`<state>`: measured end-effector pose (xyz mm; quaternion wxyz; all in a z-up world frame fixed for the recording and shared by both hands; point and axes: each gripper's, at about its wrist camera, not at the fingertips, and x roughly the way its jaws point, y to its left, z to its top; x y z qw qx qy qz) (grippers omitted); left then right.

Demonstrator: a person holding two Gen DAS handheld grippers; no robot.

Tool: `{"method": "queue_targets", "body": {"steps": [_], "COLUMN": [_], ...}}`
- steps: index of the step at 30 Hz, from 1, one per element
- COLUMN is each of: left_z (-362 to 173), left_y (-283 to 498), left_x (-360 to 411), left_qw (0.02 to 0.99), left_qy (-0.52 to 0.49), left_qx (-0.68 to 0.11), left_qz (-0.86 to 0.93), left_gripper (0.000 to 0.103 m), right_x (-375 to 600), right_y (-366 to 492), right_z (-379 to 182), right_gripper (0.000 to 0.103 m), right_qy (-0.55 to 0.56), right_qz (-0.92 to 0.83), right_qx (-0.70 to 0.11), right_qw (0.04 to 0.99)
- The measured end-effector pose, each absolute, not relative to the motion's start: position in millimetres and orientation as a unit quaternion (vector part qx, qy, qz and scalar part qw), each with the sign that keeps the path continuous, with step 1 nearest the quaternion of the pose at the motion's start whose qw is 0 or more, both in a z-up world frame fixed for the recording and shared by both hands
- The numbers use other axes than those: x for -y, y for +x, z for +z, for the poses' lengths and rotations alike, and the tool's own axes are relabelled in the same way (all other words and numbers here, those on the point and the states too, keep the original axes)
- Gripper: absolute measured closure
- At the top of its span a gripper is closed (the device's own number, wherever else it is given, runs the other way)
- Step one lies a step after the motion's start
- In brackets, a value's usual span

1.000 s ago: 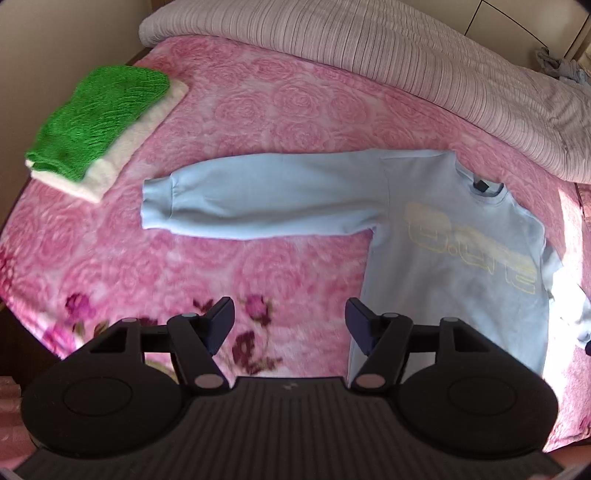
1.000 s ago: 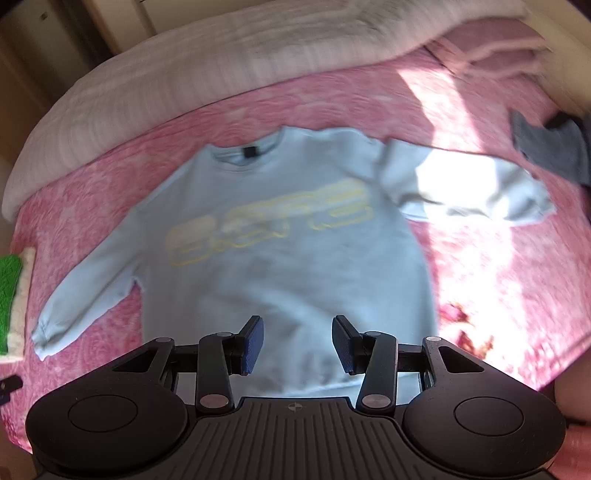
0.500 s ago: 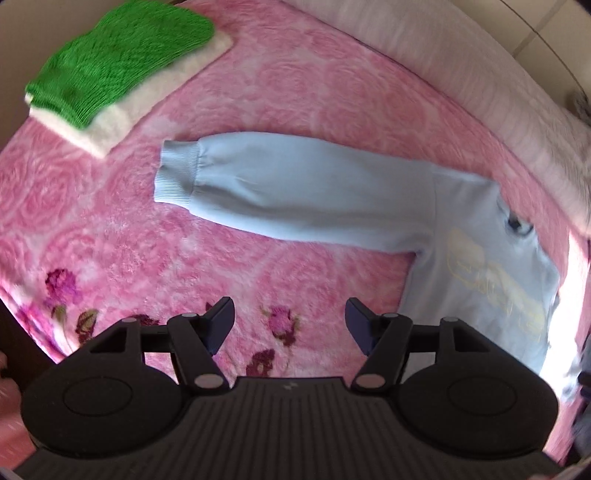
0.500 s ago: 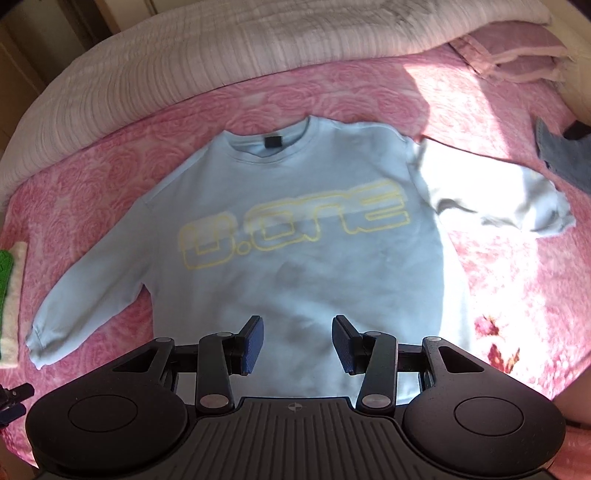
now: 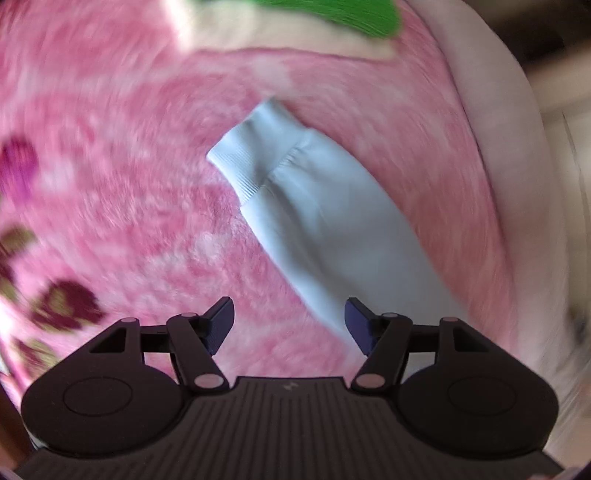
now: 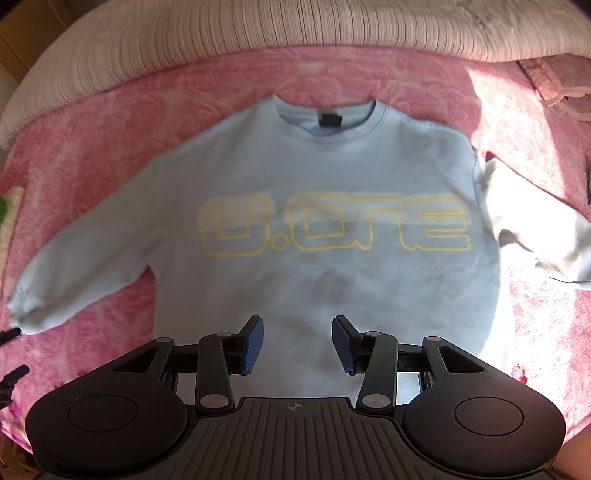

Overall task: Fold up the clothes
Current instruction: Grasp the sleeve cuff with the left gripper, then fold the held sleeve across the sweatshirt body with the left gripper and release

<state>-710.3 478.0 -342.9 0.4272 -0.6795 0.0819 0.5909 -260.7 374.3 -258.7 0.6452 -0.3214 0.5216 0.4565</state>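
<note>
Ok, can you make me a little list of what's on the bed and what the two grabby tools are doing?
garment: light blue sweatshirt, spread flat, front up, yellow outlined letters on the chest
its sleeve: cuff lies flat on the blanket
surface: pink flowery blanket
also there: green knit on a cream folded cloth, beyond the cuff
behind: striped white duvet
left tool: open, empty, over the sleeve
right tool: open, empty, over the sweatshirt's lower part
folding: not begun
</note>
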Motion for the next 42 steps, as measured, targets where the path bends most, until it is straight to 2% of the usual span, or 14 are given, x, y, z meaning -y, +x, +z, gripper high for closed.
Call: {"method": "queue_targets", "body": {"steps": [4,8,11,14,16,17,22,26,30,31,33,35,38,42], "left_z": [-372,-393,-401,-402,-403,-402,-365,-312,-280,-281,-293,-320,-358,-368], "left_y": [-723,-730,-730,-725,-720,-716,-673,-593,-479,-450,-394,-349,-314,-323], "left_x": [-480,-478,-479,-483,-486,-488,-493,-497,-481,-472,-453,-433,-407,-397], "left_qw": [0.393,0.38,0.388,0.411,0.421,0.425,0.49,0.623,0.773,0.802,0.839,0.845,0.827,0.809], "left_qy": [-0.698,-0.697,-0.685,-0.661,-0.646,-0.639,-0.53,-0.404,-0.289,-0.27,-0.244,-0.235,-0.235,-0.275], "left_qx": [-0.017,0.037,0.065,0.066,0.056,0.049,-0.025,-0.09,-0.157,-0.184,-0.248,-0.319,-0.405,-0.42], "left_qz": [0.598,0.607,0.613,0.625,0.634,0.639,0.691,0.664,0.543,0.5,0.418,0.359,0.312,0.307], "left_gripper": [0.044,0.056,0.058,0.071,0.086,0.097,0.098,0.101,0.1,0.099,0.086,0.079,0.079,0.08], "right_x": [-378,-382,-382,-378,-374,-372,-356,-342,-326,-323,-318,-315,-317,-314], "right_y": [-245,-232,-223,-210,-199,-194,-161,-125,-88,-80,-66,-55,-43,-34], "right_z": [-290,-320,-339,-356,-365,-368,-371,-366,-361,-359,-353,-349,-346,-348], "right_gripper": [0.058,0.058,0.058,0.058,0.058,0.058,0.058,0.058,0.058,0.058,0.058,0.058,0.058,0.058], "right_qy": [-0.324,-0.332,-0.336,-0.335,-0.332,-0.331,-0.322,-0.312,-0.291,-0.285,-0.275,-0.269,-0.254,-0.221], "right_qz": [0.445,0.44,0.442,0.44,0.436,0.434,0.434,0.425,0.409,0.408,0.404,0.399,0.389,0.391], "right_qx": [-0.536,-0.542,-0.541,-0.545,-0.552,-0.555,-0.554,-0.552,-0.552,-0.55,-0.543,-0.535,-0.54,-0.56], "right_qw": [0.64,0.634,0.631,0.63,0.629,0.628,0.633,0.647,0.666,0.671,0.683,0.694,0.702,0.697]}}
